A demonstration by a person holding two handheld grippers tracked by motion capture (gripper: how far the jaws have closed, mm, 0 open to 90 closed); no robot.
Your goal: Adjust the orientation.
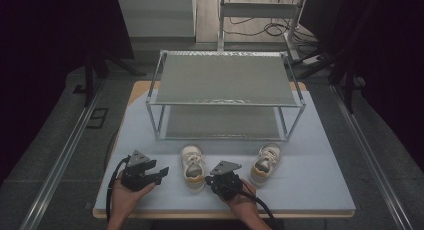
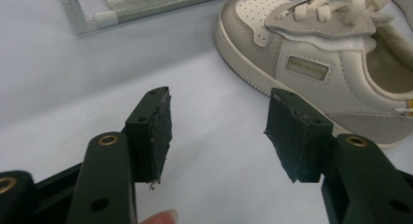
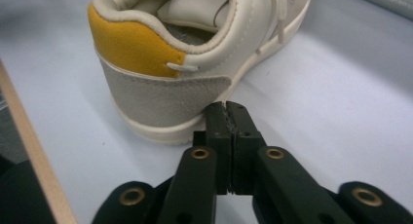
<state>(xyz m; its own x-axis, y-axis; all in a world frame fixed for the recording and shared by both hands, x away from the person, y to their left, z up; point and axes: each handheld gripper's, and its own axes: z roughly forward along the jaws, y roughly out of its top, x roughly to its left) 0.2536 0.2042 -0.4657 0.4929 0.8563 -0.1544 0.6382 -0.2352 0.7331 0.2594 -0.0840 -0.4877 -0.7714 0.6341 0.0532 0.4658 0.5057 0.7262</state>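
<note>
Cream leather shoes, the left shoe (image 1: 193, 166) and the other shoe (image 1: 264, 163), sit on the table (image 1: 320, 190) before a metal rack (image 1: 225, 97). Left gripper (image 2: 219, 131) view: jaws spread, nothing between, shoe just beyond. Right gripper (image 3: 227, 118) view: jaws pressed together (tips at the yellow-tabbed heel).

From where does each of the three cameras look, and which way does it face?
High view: above the table's near edge, facing forward and down on rack, both hands, both grippers.
Left gripper view: along its open jaws toward the left shoe; a fingertip shows.
Right gripper view: along its shut jaws at that shoe's heel.
All views share this shoe.
</note>
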